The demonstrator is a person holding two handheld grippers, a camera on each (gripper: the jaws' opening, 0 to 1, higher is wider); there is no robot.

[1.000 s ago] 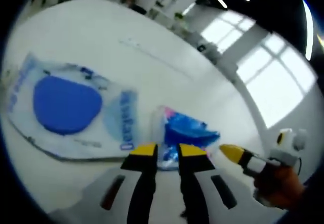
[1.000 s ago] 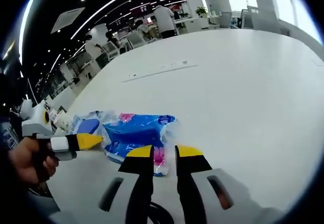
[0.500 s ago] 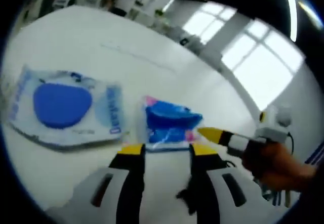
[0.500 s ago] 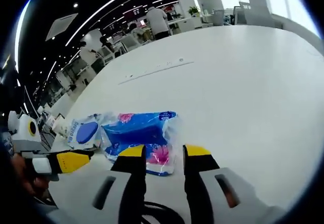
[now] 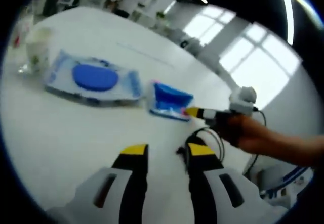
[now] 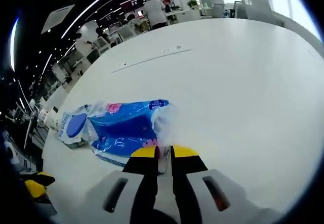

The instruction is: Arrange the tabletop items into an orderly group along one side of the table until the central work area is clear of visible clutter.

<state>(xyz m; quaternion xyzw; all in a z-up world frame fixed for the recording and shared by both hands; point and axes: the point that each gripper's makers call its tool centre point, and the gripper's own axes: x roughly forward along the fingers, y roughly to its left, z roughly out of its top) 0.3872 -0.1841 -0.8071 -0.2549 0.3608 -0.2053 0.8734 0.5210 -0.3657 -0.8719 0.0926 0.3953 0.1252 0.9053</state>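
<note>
A blue tissue pack [image 6: 126, 128] in crinkly plastic lies on the white table [image 6: 243, 82]. My right gripper [image 6: 164, 153] has its jaws nearly together, pinching that pack's near edge. Beside it lies a flat wipes pack [image 6: 73, 125] with a round blue lid. In the left gripper view the wipes pack [image 5: 93, 77] sits left of the tissue pack [image 5: 169, 100], and the right gripper [image 5: 195, 113], held in a hand [image 5: 238, 130], touches the tissue pack. My left gripper [image 5: 167, 150] hangs back over bare table, open, holding nothing.
A pale cup [image 5: 38, 52] stands at the table's far left beyond the wipes pack. A dark cable [image 5: 202, 143] loops near the left jaws. People and desks [image 6: 152, 11] fill the background past the far table edge.
The right jaws have gone from open to closed on the tissue pack's edge. The left gripper has drawn back from both packs and stays open.
</note>
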